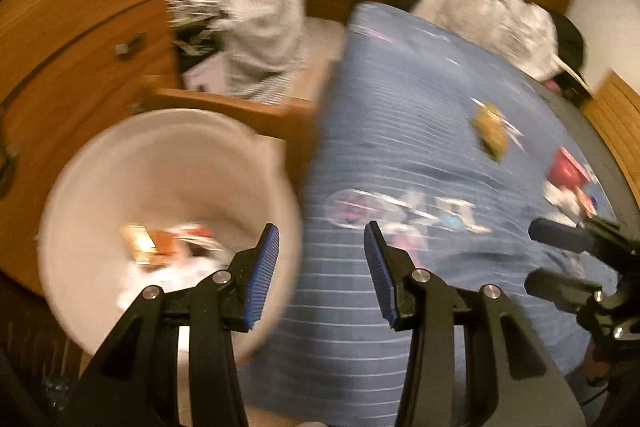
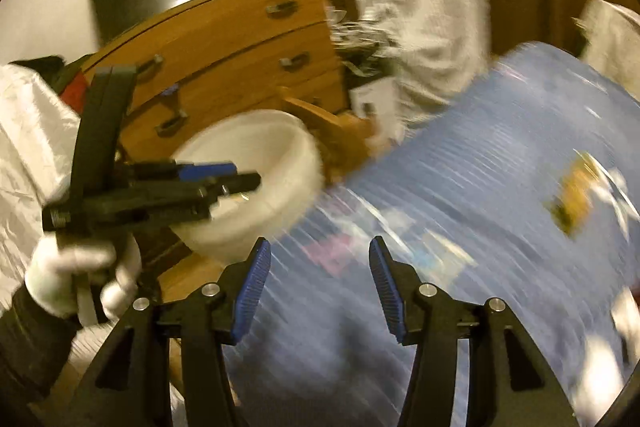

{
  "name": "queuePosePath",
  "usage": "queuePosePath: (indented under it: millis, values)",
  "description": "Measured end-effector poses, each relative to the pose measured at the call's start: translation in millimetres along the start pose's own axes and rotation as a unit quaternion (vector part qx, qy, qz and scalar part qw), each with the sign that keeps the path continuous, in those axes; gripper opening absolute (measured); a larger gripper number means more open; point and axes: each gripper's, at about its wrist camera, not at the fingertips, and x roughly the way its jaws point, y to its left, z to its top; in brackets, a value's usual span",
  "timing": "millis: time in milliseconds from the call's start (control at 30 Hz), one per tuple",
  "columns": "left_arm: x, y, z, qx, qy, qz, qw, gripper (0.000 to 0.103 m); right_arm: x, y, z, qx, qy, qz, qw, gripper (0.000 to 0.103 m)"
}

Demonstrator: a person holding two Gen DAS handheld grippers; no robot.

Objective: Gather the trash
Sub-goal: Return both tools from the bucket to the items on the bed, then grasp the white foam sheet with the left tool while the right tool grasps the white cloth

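- white bin (image 1: pixel 160 163) beside blue striped bedspread (image 1: pixel 400 131), wrappers and paper scraps (image 1: pixel 168 247) at its bottom
- yellow-brown wrapper (image 1: pixel 490 131) and red packet (image 1: pixel 566 171) lie on bedspread, well apart from bin
- left gripper (image 1: pixel 322 267) jaws apart, nothing between
- right gripper (image 2: pixel 320 281) jaws apart, empty
- white-gloved hand (image 2: pixel 68 275) holds left gripper
- wooden dresser (image 1: pixel 72 39) behind bin; heavy blur

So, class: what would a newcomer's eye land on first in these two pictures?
The white bin beside the bed, with wrappers already inside. Then the blue striped bedspread, where a yellow wrapper and red litter lie near its right edge. Both grippers' jaws stand open and empty.
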Motion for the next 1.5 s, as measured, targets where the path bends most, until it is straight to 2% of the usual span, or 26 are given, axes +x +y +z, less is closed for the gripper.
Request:
queuePosePath:
  millis: [67,167,300,433,467,567,667,733,833,933,1000,1133,1233,1300,1367,1500]
  values:
    - [10,-28,-6,0.02,0.011,-0.022,0.9995,0.043,-30,-39,-35,0.014,-0.001,-0.036,0.999,0.055]
    - [25,-69,-17,0.05,0.031,-0.049,0.997,0.043,-72,-94,-73,0.021,-0.001,-0.105,0.994,0.064]
    - [39,-117,-31,0.081,0.054,-0.075,0.9924,0.048,-129,-165,-113,0.063,-0.015,-0.154,0.986,0.065]
    - [51,-168,-46,0.111,0.076,-0.113,0.9845,0.048,-161,-225,-142,0.104,-0.022,-0.176,0.979,0.065]
    - [52,-180,-50,0.12,0.08,-0.121,0.9822,0.048,-161,-238,-144,0.108,-0.019,-0.177,0.978,0.06]
    - [62,-217,-62,0.141,0.097,-0.137,0.9757,0.048,-149,-275,-142,0.123,-0.006,-0.167,0.978,0.052]
    - [70,-240,-68,0.158,0.106,-0.136,0.9724,0.048,-130,-302,-138,0.141,0.007,-0.151,0.978,0.047]
    - [72,-248,-69,0.157,0.107,-0.131,0.9729,0.048,-118,-300,-138,0.144,0.013,-0.124,0.982,0.046]
    - [75,-247,-65,0.144,0.11,-0.131,0.9746,0.048,-108,-275,-148,0.125,0.026,-0.089,0.988,0.046]
    - [77,-235,-56,0.12,0.111,-0.127,0.9784,0.048,-105,-240,-155,0.105,0.026,-0.056,0.993,0.046]
    - [74,-225,-50,0.099,0.104,-0.123,0.9821,0.053,-103,-215,-154,0.085,0.019,-0.029,0.996,0.047]
    - [67,-208,-42,0.066,0.092,-0.118,0.9866,0.056,-102,-191,-147,0.07,0.016,-0.005,0.997,0.047]
    - [61,-208,-42,0.074,0.084,-0.114,0.9871,0.06,-123,-189,-138,0.051,-0.005,-0.022,0.998,0.049]
    - [59,-214,-43,0.092,0.079,-0.118,0.9856,0.065,-136,-200,-132,0.044,-0.016,-0.051,0.998,0.053]
    - [58,-228,-44,0.125,0.073,-0.124,0.9818,0.069,-147,-217,-130,0.038,-0.019,-0.093,0.995,0.053]
    - [55,-261,-37,0.187,0.05,-0.141,0.9709,0.081,-151,-252,-125,0.042,-0.01,-0.128,0.991,0.054]
